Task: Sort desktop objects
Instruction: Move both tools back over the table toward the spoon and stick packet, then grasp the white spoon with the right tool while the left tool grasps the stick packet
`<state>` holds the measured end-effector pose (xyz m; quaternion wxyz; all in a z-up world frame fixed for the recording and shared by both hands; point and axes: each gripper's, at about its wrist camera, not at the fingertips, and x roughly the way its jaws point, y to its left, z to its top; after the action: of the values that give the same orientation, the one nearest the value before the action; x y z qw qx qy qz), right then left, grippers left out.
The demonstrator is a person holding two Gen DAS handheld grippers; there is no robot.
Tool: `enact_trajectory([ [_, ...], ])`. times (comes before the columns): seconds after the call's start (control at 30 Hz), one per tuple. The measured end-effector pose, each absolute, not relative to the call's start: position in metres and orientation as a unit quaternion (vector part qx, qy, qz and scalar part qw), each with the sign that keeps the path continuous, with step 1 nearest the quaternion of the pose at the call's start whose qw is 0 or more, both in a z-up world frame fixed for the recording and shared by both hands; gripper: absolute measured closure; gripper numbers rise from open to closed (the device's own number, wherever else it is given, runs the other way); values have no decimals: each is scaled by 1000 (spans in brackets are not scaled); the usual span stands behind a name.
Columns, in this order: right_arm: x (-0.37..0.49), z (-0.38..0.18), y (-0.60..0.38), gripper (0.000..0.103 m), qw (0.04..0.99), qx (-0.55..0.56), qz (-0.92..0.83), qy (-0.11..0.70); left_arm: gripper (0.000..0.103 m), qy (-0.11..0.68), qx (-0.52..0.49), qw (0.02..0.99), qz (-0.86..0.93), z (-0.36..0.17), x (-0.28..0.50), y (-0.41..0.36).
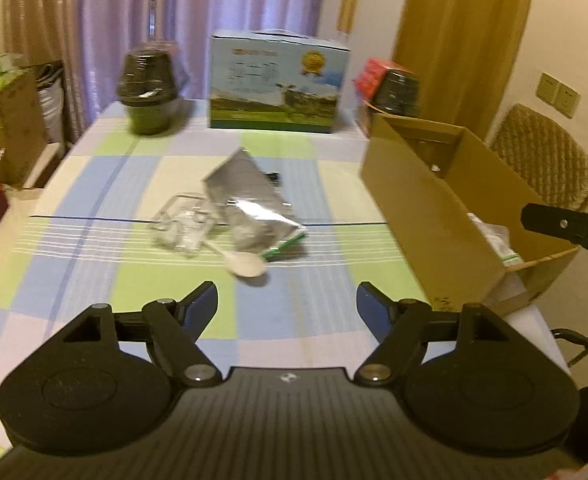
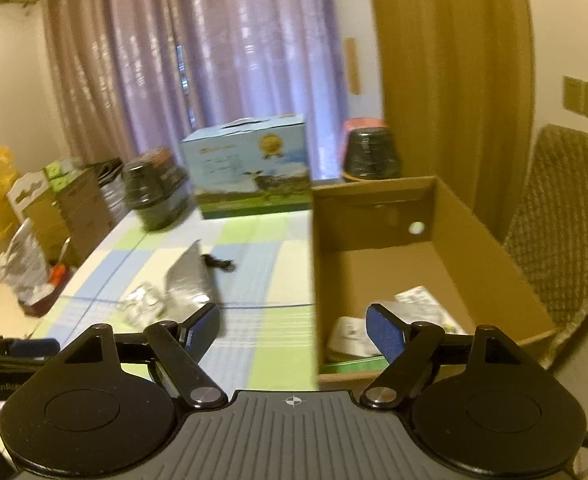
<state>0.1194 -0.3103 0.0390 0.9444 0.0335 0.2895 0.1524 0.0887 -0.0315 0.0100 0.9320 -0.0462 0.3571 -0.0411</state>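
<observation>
While the silver foil pouch (image 1: pixel 249 204) lies at frame centre on the checked tablecloth (image 1: pixel 93 264), touching a clear plastic tray (image 1: pixel 183 224) and a white spoon (image 1: pixel 247 266), the cardboard box (image 1: pixel 434 208) sits right, and left gripper (image 1: pixel 287 302) and right gripper (image 2: pixel 292 326) are both wide open, empty.

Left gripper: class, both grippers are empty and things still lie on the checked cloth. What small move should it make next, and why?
Probably ease the left gripper forward and down toward the white spoon. Its jaws stand open and empty, the spoon lies nearest, just ahead of them, and the silver pouch and clear plastic tray are still outside the cardboard box.
</observation>
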Motion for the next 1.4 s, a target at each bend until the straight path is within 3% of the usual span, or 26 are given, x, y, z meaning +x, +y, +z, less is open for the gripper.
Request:
enact_trajectory([
  [0.63,136,12,-210,24,925,-18,228,302,28,345,-6,939,13,9,110,55],
  [1.3,197,-74,-153,25,888,-113,306,324,28,378,72,921,-53,-80,215,70],
  [1.4,203,-89,-145,29,880,-125,317,330,28,375,93,920,-63,-87,228,73],
])
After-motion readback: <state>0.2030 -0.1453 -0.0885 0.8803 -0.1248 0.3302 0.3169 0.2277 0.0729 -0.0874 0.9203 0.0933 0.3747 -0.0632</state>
